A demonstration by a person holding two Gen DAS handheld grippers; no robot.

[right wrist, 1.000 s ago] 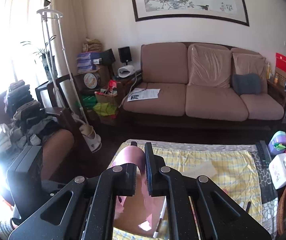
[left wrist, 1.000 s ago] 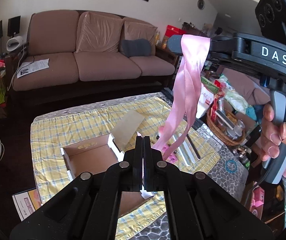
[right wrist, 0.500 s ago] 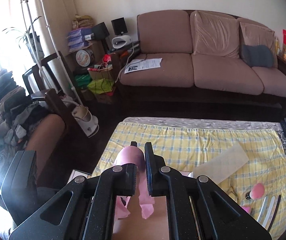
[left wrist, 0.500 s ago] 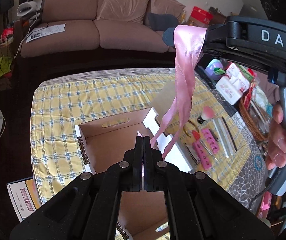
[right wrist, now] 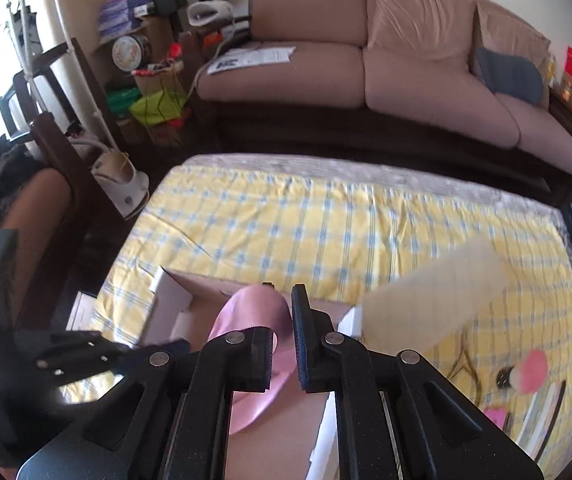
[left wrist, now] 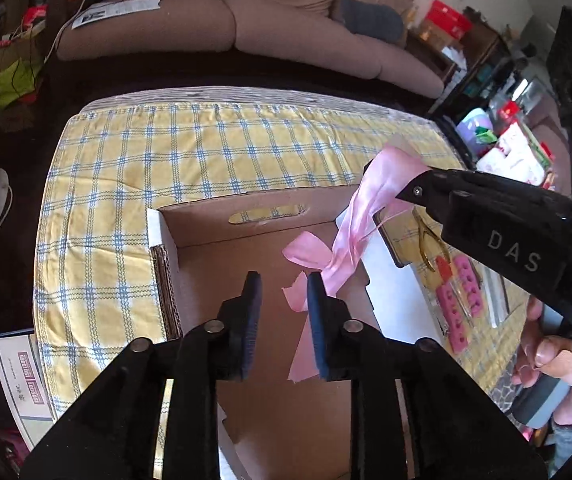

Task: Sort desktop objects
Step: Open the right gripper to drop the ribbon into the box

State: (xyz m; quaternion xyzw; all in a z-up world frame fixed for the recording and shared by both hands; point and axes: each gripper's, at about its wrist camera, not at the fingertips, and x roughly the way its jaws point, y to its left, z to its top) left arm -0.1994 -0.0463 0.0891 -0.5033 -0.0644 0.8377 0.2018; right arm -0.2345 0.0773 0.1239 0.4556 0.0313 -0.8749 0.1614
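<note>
At the bottom of the left wrist view, the left gripper (left wrist: 282, 292) is opening over the open cardboard box (left wrist: 246, 276); a loose end of the pink satin ribbon (left wrist: 350, 240) is lying in the gap, and the pads are not pressing on it. The ribbon is trailing from there up to the right, its upper end pinched in the right gripper (left wrist: 404, 184), whose narrow jaws are clamping it at centre right. A hand (left wrist: 554, 368) is gripping that tool's handle at the lower right. Right of the box, pink toe separators (left wrist: 458, 304) are lying on the yellow checked tablecloth (left wrist: 206, 152). In the right wrist view, the ribbon (right wrist: 254, 312) is looping between the fingers (right wrist: 306, 344) at lower centre. Farther back, a brown sofa (left wrist: 286, 12) is filling the top.
</note>
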